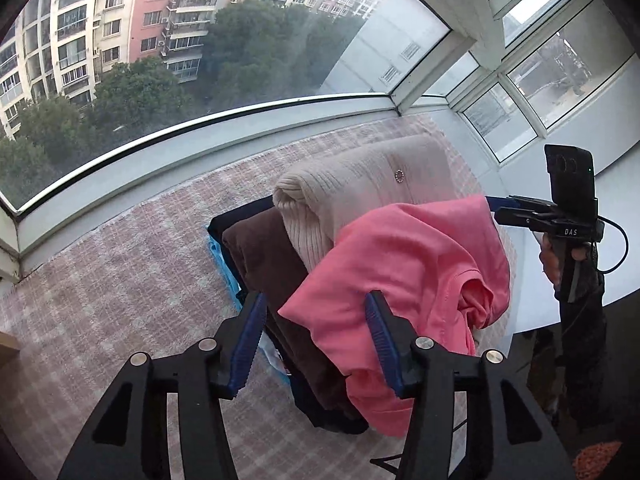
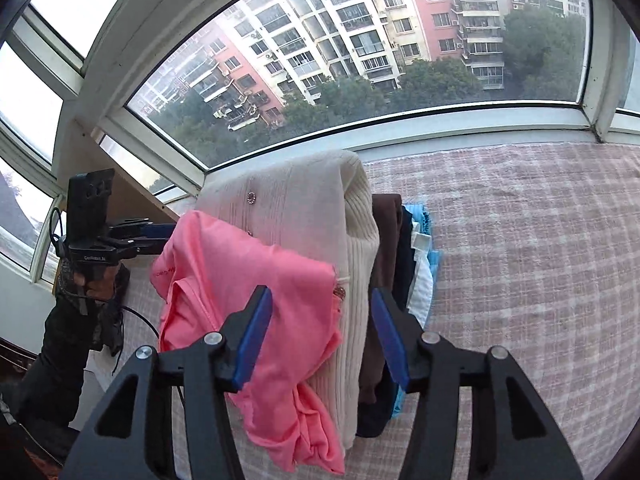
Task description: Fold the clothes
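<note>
A pile of clothes lies on a pink checked cloth (image 1: 120, 280). On top is a crumpled pink shirt (image 1: 420, 256) (image 2: 240, 272). Under it lie a cream ribbed cardigan (image 1: 360, 184) (image 2: 300, 208), a brown garment (image 1: 272, 260) (image 2: 386, 232), a dark one and a light blue one (image 2: 424, 264). My left gripper (image 1: 316, 304) is open just above the pile's near end, over the pink shirt's edge and the brown garment. My right gripper (image 2: 320, 296) is open above the pink shirt and the cardigan at the opposite end. Neither holds anything.
Big windows with a white sill (image 1: 200, 152) (image 2: 440, 128) run along the far side of the cloth. A person's hand (image 1: 548, 260) holds the right gripper's handle over a white ledge (image 1: 624, 220). A wooden board (image 2: 128, 196) stands behind the left gripper's body.
</note>
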The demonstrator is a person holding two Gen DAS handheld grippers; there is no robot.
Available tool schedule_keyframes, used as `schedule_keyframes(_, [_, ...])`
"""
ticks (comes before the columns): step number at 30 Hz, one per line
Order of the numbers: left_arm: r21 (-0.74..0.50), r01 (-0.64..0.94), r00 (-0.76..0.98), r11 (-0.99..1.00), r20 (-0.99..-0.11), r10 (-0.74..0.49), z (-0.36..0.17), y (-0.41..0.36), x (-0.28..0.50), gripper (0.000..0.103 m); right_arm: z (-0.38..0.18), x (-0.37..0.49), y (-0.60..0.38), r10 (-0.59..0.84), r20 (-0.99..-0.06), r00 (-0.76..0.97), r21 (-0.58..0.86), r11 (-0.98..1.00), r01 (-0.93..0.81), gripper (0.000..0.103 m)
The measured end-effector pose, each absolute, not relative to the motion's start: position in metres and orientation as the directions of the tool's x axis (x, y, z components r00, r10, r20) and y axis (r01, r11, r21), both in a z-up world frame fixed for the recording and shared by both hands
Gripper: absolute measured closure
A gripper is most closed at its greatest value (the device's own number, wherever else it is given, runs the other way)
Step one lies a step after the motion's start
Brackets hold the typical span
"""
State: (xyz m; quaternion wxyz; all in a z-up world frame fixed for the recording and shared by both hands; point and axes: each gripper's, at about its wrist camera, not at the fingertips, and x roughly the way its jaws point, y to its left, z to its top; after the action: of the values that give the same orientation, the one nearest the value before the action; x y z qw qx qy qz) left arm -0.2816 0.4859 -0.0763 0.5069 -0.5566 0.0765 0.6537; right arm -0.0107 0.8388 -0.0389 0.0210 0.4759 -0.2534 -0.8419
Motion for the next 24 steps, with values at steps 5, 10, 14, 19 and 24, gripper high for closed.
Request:
schedule_keyframes(5, [-0.438, -0.78, 0.156, -0.446, -0.827, 0.54, -0.084, 0.504, -0.274, 0.055, -0.05, -0.03, 0.833, -0.321, -0.803, -0.502, 0.462, -0.867, -0.185, 0.052])
schedule_keyframes(10, [-0.406, -0.81, 0.098, -0.423, -0.805, 0.585, -0.075, 0.501, -0.261, 0.094, -0.04, -0.022, 0.803, -0.22, -0.819, -0.529, 0.336, -0.932, -0.133, 0.075])
schedule_keyframes(14, [-0.258, -0.873, -0.048, -0.413, -0.799, 0.6, -0.049, 0.493, -0.231, 0.097, -0.012, -0.001, 0.763, -0.06, -0.805, -0.59, 0.126, -0.989, -0.071, 0.096])
schedule_keyframes(19, [-0.177, -0.902, -0.143, -0.395, -0.739, 0.658, -0.009, 0.479, -0.206, 0.097, 0.016, 0.017, 0.734, -0.039, -0.764, -0.644, 0.054, -0.999, -0.003, 0.096])
schedule_keyframes(24, [-0.038, -0.909, -0.288, -0.416, -0.664, 0.69, 0.025, 0.476, -0.197, 0.097, 0.047, 0.035, 0.728, 0.127, -0.657, -0.743, -0.124, -0.991, -0.06, 0.096])
